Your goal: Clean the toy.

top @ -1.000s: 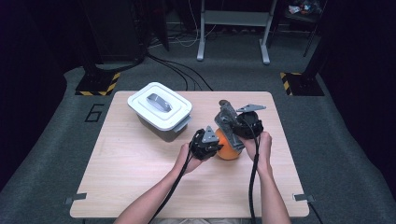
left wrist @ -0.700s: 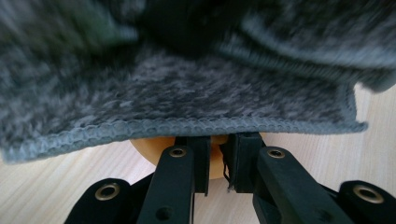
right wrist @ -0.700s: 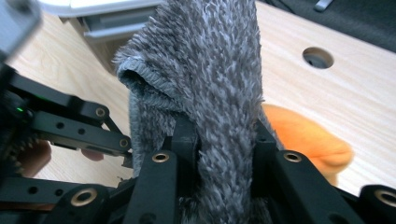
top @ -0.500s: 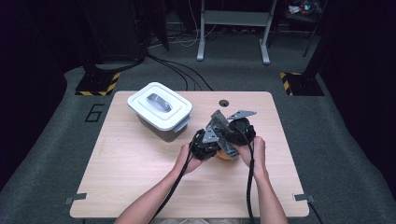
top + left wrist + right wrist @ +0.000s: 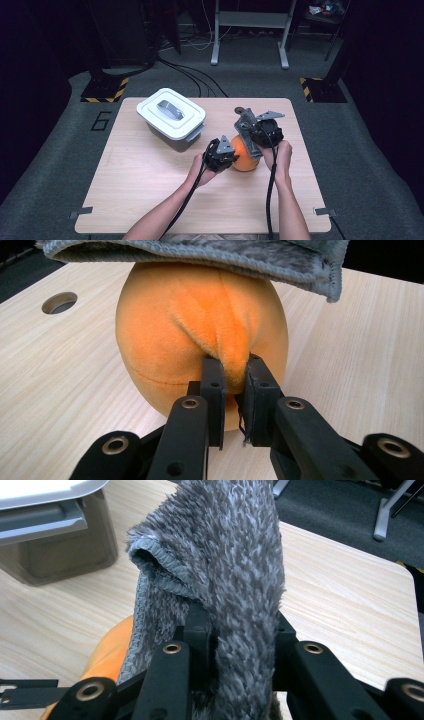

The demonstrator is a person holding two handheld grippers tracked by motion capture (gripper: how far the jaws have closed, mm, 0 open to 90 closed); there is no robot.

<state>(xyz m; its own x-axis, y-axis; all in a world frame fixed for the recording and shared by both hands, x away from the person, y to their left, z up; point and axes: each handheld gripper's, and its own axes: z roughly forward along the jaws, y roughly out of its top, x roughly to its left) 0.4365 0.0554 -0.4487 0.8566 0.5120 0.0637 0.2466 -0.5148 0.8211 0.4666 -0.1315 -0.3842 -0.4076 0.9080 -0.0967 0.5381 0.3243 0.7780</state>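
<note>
A lidded bin (image 5: 172,120) stands at the back left of the counter (image 5: 140,190); its white lid is on, so what it holds cannot be told.

Both forearms come in from the near edge and meet right of the counter's middle. The left gripper (image 5: 234,371) lies low and about level, its jaws pinching a fold of the orange plush ball (image 5: 200,325), which rests on the counter just right of centre (image 5: 245,159). The right gripper (image 5: 235,630) is held higher, just beyond and right of the ball, its jaws clamped on a grey fuzzy cloth (image 5: 235,555). In the high view the cloth (image 5: 246,125) stands bunched above the right gripper (image 5: 252,137), and in the left gripper view its hemmed edge hangs over the top of the ball.

Against the frame a second ago, the right gripper and cloth sit a little nearer the ball and more to the left; half a second ago they were drawn in closer over it. The left gripper (image 5: 229,152), the ball and the bin are where they were.
</note>
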